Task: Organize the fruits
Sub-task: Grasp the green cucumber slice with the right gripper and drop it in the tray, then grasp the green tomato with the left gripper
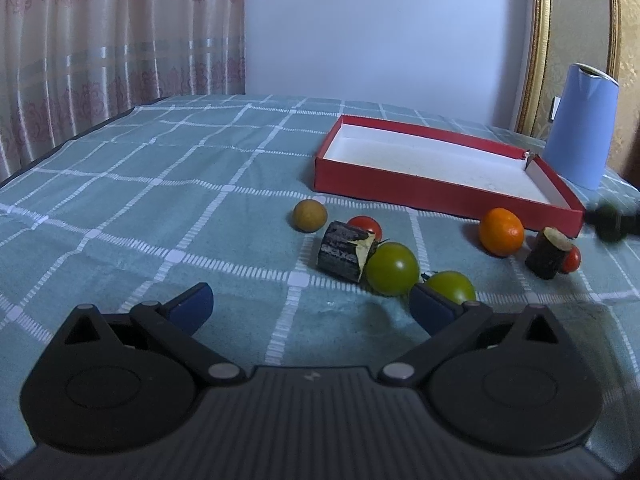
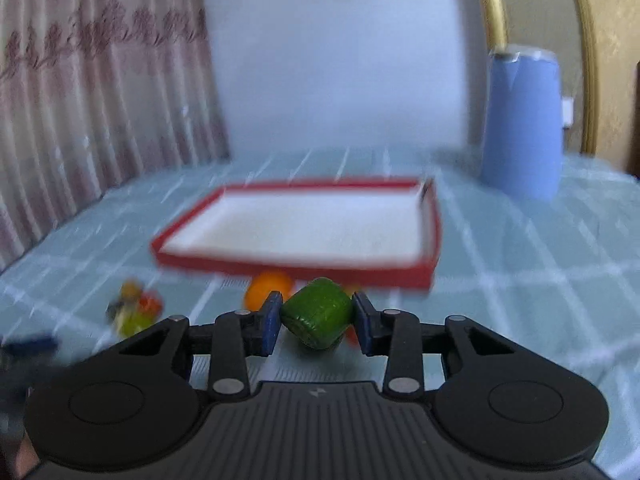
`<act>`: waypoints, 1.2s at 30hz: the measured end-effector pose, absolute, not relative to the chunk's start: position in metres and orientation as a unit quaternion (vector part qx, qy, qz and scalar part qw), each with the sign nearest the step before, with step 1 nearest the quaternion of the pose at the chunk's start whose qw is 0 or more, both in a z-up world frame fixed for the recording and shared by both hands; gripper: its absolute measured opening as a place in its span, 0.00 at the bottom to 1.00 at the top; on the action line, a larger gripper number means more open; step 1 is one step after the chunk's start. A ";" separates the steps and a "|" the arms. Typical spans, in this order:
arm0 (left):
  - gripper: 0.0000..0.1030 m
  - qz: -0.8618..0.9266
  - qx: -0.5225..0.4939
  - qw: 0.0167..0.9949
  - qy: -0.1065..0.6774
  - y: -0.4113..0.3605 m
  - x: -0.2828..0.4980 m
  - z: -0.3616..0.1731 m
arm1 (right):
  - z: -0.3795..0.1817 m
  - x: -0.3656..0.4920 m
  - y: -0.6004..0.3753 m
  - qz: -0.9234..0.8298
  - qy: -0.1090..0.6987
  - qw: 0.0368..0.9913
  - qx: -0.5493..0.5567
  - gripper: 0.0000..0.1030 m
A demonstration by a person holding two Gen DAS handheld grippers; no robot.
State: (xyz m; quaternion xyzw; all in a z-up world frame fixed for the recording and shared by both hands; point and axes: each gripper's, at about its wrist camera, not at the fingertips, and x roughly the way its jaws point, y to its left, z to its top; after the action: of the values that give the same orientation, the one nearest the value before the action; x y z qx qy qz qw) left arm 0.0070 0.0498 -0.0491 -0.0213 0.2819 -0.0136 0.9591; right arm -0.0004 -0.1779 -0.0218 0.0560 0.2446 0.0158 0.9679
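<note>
Checked teal cloth (image 1: 160, 208) covers the desk, with a pink patterned curtain (image 1: 100, 40) behind it and a gold-framed panel (image 1: 540, 40) at the back. No label or writing can be read anywhere. Your landmark is the red box (image 1: 420, 196), shallow with a white floor. A blue cylinder (image 1: 580, 128) stands just behind its far corner. In front of the box lie a tan round fruit (image 1: 309, 216), two green tomatoes (image 1: 392, 269), an orange (image 1: 501, 232), red tomatoes (image 1: 366, 227) and two dark wood chunks (image 1: 343, 251).

Your left hand-held gripper (image 1: 312, 304) is spread wide with nothing in it, near the green tomatoes. Your right hand-held gripper (image 2: 316, 318) is clamped on a green ribbed fruit (image 2: 318, 312), just in front of the box's near wall; that view is blurred.
</note>
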 end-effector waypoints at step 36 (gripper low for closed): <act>0.79 -0.145 -0.010 0.964 0.222 0.012 -0.016 -0.040 | -0.057 -0.029 -0.223 -0.022 0.193 0.976 0.099 0.62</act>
State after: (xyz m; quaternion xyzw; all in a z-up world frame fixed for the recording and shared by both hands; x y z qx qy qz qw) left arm -0.0157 0.0118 -0.0404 -0.0099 0.2219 -0.1455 0.9641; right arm -0.0290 -0.2226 -0.0566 0.0993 0.1935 -0.0218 0.9758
